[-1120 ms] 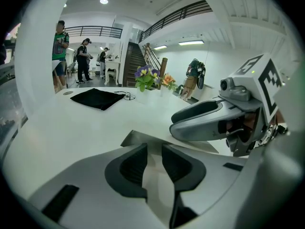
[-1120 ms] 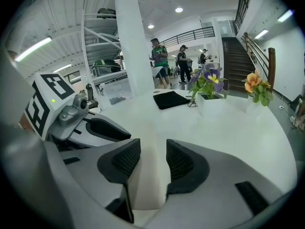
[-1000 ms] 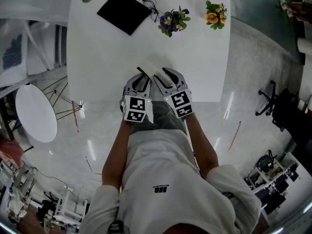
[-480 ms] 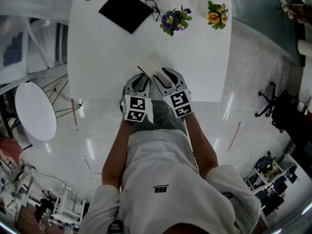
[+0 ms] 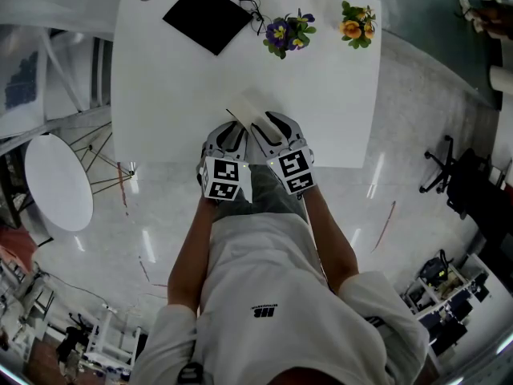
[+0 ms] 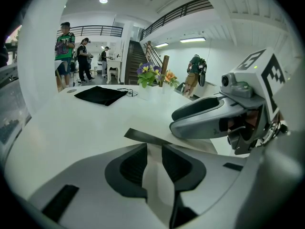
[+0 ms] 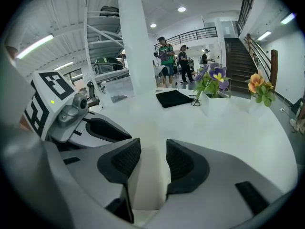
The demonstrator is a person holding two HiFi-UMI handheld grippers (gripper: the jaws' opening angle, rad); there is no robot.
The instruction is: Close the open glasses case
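Note:
The glasses case is a flat white piece with a dark edge, lying on the white table near its front edge. Both grippers sit side by side over its near part. My left gripper has its jaws drawn close, and white case material fills the narrow gap between the pads. My right gripper is just to its right, jaws also close together with a white strip between the pads. The left gripper view shows the right gripper from the side, resting over the case's flap.
A black cloth lies at the table's far left, with a thin cord beside it. Purple flowers and orange flowers stand along the far edge. A round white stool stands on the floor at the left. People stand in the background.

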